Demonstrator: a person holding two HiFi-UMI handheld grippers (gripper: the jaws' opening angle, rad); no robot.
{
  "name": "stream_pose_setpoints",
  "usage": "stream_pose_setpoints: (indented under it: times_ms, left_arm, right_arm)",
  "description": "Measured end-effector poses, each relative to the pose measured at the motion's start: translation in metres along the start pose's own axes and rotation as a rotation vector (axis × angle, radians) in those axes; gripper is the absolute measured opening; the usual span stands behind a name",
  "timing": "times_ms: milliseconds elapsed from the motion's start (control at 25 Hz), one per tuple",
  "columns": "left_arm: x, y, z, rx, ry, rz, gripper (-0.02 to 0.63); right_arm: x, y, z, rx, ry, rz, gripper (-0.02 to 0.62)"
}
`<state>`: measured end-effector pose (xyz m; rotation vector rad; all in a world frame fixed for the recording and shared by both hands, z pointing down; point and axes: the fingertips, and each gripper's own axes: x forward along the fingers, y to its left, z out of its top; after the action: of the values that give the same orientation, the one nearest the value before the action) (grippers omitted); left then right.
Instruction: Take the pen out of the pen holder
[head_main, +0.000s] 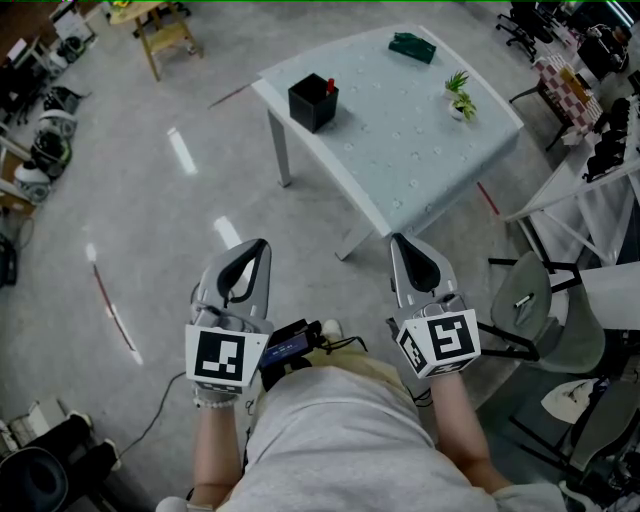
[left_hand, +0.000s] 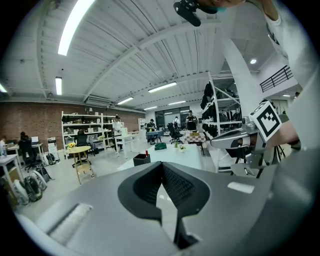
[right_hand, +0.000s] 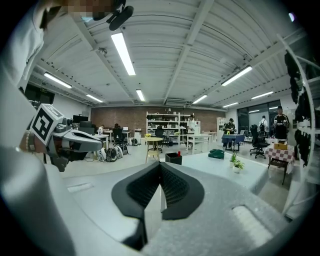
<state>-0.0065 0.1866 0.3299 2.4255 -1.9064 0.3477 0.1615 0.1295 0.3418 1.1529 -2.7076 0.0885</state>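
The person stands back from the white table (head_main: 420, 140), which fills the upper middle of the head view, so nothing is within reach yet. The black pen holder (head_main: 312, 103) sits near the table's left corner, and the pen (head_main: 331, 86) stands upright in it with only its red top showing above the rim. A small potted plant (head_main: 459, 95) and a dark green object (head_main: 412, 47) lie well apart from it, toward the table's right and far edges. That leaves the holder free to approach from the near side.

Both tools are held low and close to the body in the lower half of the frame, pointing forward toward the table. This looks like a resting pose ahead of an approach. The left gripper (head_main: 262, 244) has its jaws pressed together at the tips with nothing between them. The right gripper (head_main: 397, 240) is likewise closed and empty. In both gripper views the holder appears small and distant beyond the closed jaws. The pen is not yet taken out, and whichever gripper is used must first spread its jaws.
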Motion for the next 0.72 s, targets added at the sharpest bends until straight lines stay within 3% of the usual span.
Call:
stream_pose_setpoints:
  times_ms: [400, 720]
  left_arm:
    - [-0.0013, -0.0015, 0.0023, -0.004, -0.015, -0.029, 0.063]
    - [-0.0039, 0.0032, -0.0059, -0.018, -0.012, -0.033, 0.064]
  right_arm:
    - [0.0015, 0.0075, -0.0005, 0.013, 0.010, 0.007, 0.089]
    - [-0.0005, 0.0098, -0.0036, 0.012, 0.013, -0.022, 0.095]
